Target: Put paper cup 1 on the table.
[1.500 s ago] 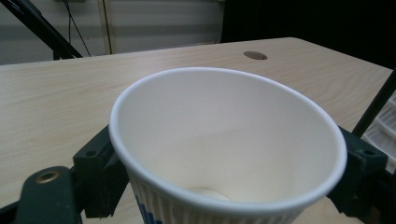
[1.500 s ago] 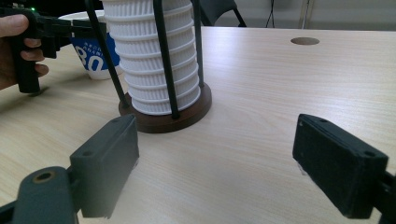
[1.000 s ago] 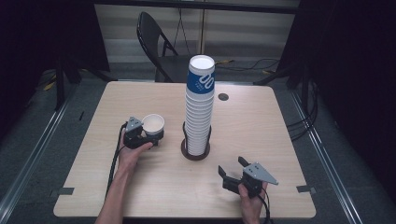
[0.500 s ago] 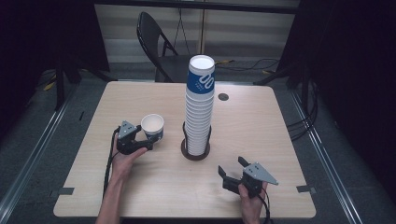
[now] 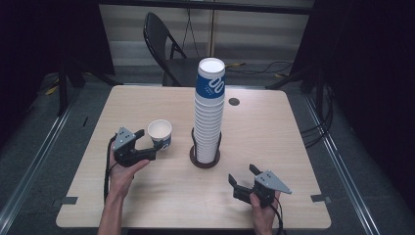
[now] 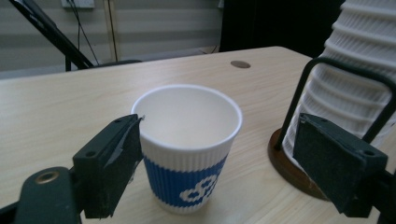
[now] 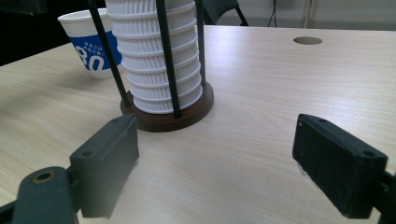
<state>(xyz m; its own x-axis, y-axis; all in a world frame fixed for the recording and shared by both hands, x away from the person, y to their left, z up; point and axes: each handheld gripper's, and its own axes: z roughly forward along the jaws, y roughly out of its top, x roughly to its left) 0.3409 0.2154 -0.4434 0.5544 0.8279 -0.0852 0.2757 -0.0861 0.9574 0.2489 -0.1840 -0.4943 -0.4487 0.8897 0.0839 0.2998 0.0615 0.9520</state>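
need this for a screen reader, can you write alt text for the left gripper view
A single paper cup, white with a blue band, stands upright and empty on a light wooden table between the open black jaws of the left gripper; one jaw is at its rim, the other apart. At right, a stack of ribbed white cups sits in a black wire holder on a round brown base.

"80" on the paper cup (image 7: 91, 44)

Black folding chair (image 5: 164, 46); dark curtains (image 5: 362, 58)
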